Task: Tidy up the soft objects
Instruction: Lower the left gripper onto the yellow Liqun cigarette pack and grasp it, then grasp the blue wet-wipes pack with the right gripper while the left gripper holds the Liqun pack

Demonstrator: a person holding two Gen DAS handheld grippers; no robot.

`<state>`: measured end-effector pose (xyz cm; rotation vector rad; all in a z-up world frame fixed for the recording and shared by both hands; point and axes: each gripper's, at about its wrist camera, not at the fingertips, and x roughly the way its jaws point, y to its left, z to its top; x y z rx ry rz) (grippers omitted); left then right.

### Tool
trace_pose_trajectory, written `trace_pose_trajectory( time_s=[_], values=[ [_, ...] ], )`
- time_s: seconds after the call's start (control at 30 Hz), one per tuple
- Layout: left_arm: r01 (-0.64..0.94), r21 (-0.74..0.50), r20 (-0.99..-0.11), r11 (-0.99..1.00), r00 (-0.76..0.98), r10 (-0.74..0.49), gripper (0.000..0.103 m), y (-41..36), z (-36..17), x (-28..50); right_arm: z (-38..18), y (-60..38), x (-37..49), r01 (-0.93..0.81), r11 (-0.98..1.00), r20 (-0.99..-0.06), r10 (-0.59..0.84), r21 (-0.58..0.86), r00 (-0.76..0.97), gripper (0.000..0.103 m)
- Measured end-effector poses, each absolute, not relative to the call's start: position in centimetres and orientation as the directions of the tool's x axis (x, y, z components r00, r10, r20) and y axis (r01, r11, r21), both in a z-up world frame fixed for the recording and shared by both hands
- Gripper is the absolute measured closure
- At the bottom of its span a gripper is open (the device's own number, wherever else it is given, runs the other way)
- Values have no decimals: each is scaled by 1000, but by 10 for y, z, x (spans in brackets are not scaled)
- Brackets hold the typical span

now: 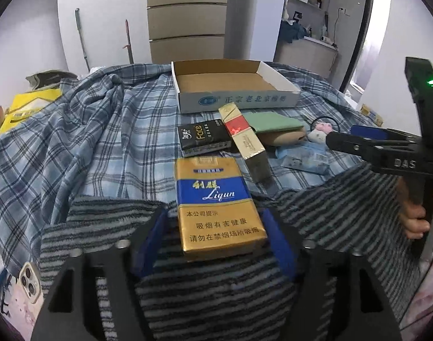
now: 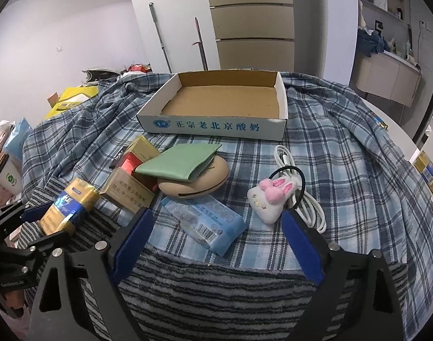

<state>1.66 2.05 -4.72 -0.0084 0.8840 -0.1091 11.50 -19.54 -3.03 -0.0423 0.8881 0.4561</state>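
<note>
Your cardboard box at the far side of the table holds nothing yet, so I judge the sorting barely begun. Everything waits on the plaid cloth in front of it: the green pouch lying on a tan rounded case, the blue tissue pack, the plush bunny beside a white cable, and several cigarette packs.

Your right gripper stands wide and empty, its jaws released, straddling the tissue pack from above without touching it. Your left gripper has its jaws either side of the gold and blue cigarette pack; a gap shows on each side, so nothing is gripped.
</note>
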Motion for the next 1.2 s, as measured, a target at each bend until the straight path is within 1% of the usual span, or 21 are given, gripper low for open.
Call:
trace_pose_trajectory(
  time_s=[0.03, 0.17, 0.33, 0.47, 0.57, 0.6, 0.63, 0.7, 0.73, 0.87, 0.93, 1.0, 1.07, 1.13, 1.2],
  values=[
    [92, -46, -769, 995, 632, -94, 22, 19, -48, 18, -30, -195, 114, -402, 903, -753, 370, 152, 544, 12],
    [85, -75, -773, 994, 624, -112, 22, 16, -49, 31, -28, -195, 112, -403, 904, -740, 368, 143, 563, 12],
    [41, -99, -767, 994, 633, -102, 22, 21, -50, 49, -28, -197, 115, -400, 905, -743, 366, 144, 561, 12],
    [20, -90, -781, 996, 619, -83, 22, 26, -56, 61, -31, -201, 117, -401, 904, -753, 368, 151, 546, 12],
    [47, -82, -786, 996, 611, -94, 22, 26, -63, 65, -31, -201, 117, -400, 908, -756, 349, 126, 553, 12],
    [42, -78, -791, 996, 605, -88, 24, 26, -65, 66, -31, -200, 117, -406, 906, -756, 348, 119, 554, 12],
    [36, -75, -792, 997, 605, -81, 32, 27, -67, 66, -31, -200, 118, -417, 900, -757, 359, 126, 546, 12],
    [38, -80, -797, 996, 598, -87, 44, 27, -70, 67, -34, -197, 120, -440, 884, -768, 388, 155, 509, 12],
    [37, -83, -796, 996, 598, -88, 46, 27, -70, 67, -36, -194, 120, -456, 876, -773, 396, 157, 496, 13],
    [36, -108, -766, 993, 634, -106, 48, 31, -65, 61, -42, -175, 120, -520, 851, -781, 378, 80, 498, 13],
    [38, -112, -746, 993, 657, -109, 48, 32, -61, 57, -45, -167, 121, -541, 836, -788, 390, 86, 477, 13],
    [56, -130, -706, 990, 695, -132, 48, 33, -55, 49, -47, -161, 122, -565, 820, -790, 405, 92, 460, 16],
    [77, -157, -648, 985, 745, -162, 48, 36, -45, 39, -49, -157, 123, -571, 817, -796, 398, 81, 456, 19],
    [79, -164, -606, 983, 779, -164, 48, 38, -38, 31, -51, -154, 123, -564, 824, -808, 365, 50, 462, 19],
    [75, -177, -573, 981, 803, -165, 48, 42, -34, 25, -52, -151, 123, -583, 811, -814, 364, 39, 452, 19]
  ],
)
